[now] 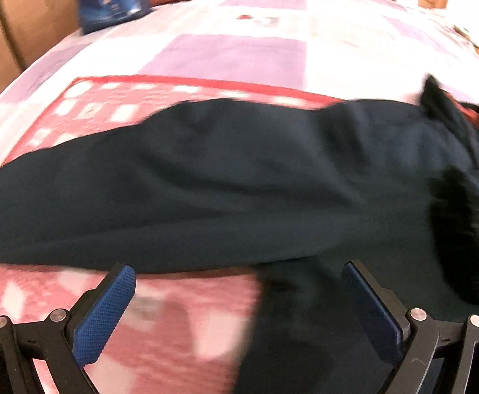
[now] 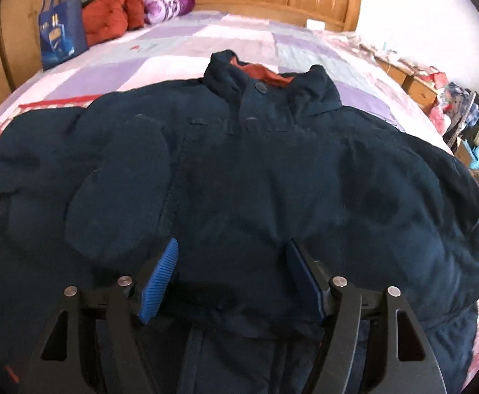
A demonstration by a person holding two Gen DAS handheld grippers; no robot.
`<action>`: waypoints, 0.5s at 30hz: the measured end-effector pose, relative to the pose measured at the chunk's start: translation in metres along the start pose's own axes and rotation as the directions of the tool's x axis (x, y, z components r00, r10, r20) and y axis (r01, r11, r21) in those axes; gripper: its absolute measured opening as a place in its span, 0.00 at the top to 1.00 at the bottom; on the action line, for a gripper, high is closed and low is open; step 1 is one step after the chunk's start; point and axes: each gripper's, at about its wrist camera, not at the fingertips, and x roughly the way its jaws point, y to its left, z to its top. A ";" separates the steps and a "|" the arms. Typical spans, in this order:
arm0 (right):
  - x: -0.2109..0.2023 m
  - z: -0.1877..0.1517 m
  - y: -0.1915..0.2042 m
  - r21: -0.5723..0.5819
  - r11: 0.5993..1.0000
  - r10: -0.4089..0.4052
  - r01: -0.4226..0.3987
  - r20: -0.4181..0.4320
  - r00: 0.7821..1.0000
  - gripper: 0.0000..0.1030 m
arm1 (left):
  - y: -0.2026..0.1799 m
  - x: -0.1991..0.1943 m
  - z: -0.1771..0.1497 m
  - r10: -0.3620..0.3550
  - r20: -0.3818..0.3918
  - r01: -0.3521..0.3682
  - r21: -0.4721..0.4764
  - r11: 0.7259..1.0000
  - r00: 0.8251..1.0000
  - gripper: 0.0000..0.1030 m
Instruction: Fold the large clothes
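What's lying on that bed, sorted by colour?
Dark navy: 1, the jacket
Blue: 1, the bag
Orange-red: 1, the bundled cloth
Purple and white: 1, the rolled blanket
Pink patterned: 1, the mat
Total: 5

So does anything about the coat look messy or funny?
A bit. The dark jacket lies flat and buttoned on the bed, but its sleeve is flopped across the front instead of lying straight. Nothing looks torn or spilled.
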 end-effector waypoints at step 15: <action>0.007 -0.012 -0.004 0.005 1.000 -0.024 0.024 0.061 0.998 0.27 | 0.243 0.026 -0.046 0.156 -0.063 -0.168 -0.329 0.929 0.986 0.00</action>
